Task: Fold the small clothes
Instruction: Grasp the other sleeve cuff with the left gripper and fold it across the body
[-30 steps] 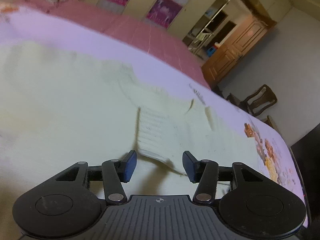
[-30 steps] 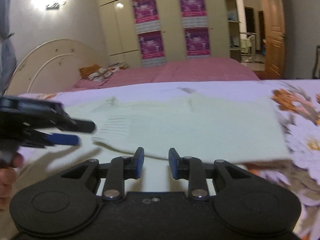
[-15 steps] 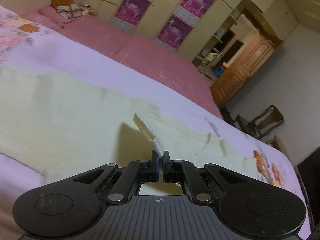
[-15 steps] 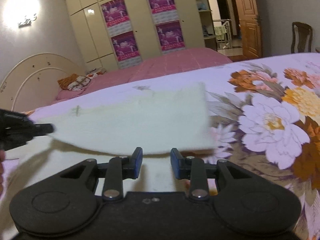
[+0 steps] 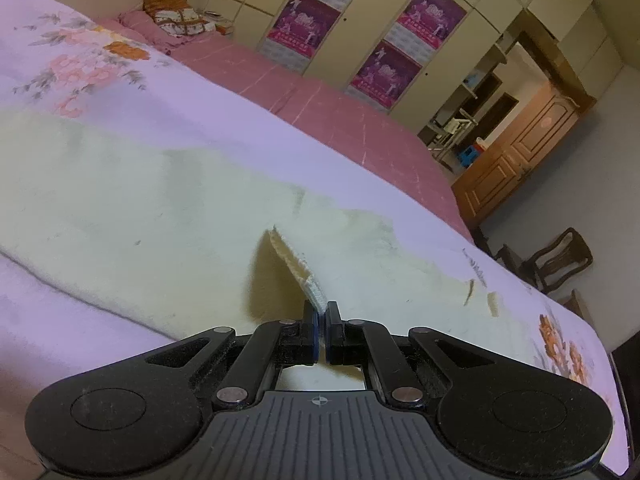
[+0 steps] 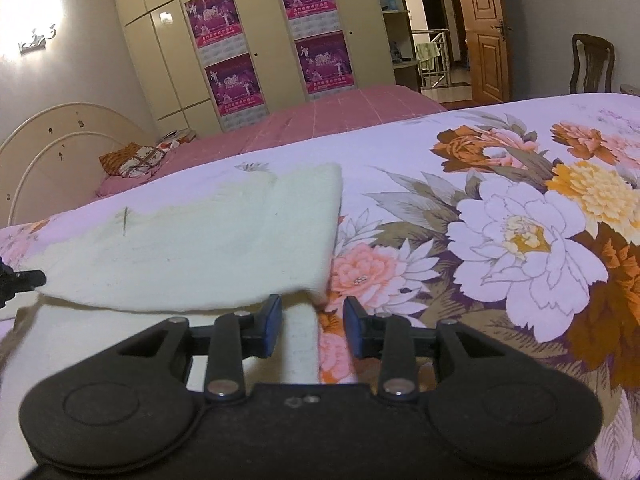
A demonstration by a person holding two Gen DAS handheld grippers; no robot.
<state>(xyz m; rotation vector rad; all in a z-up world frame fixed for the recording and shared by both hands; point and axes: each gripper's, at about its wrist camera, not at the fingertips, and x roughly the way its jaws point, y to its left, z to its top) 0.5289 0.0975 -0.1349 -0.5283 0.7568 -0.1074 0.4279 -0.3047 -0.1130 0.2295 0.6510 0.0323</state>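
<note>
Left gripper [image 5: 322, 320] clamped on ribbed cuff [image 5: 308, 280] of pale cream knitted garment [image 5: 120, 200], centre frame. Right gripper [image 6: 313, 330] parted, empty, above garment hem, lower centre.

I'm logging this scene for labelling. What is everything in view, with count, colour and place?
garment: one, pale cream, spread on the floral sheet, ribbed edge lifted.
floral sheet: one, lilac with orange and pink flowers, covering the near bed.
pink bed: one, behind the near bed.
pillows: a few, orange and patterned, at its head.
posters: four, purple, on the cream wardrobe.
door: one, brown wood, open.
chair: one, dark wood, by the wall.
left gripper: black, fingers shut on the garment's edge.
right gripper: black, fingers open over the garment's corner.
</note>
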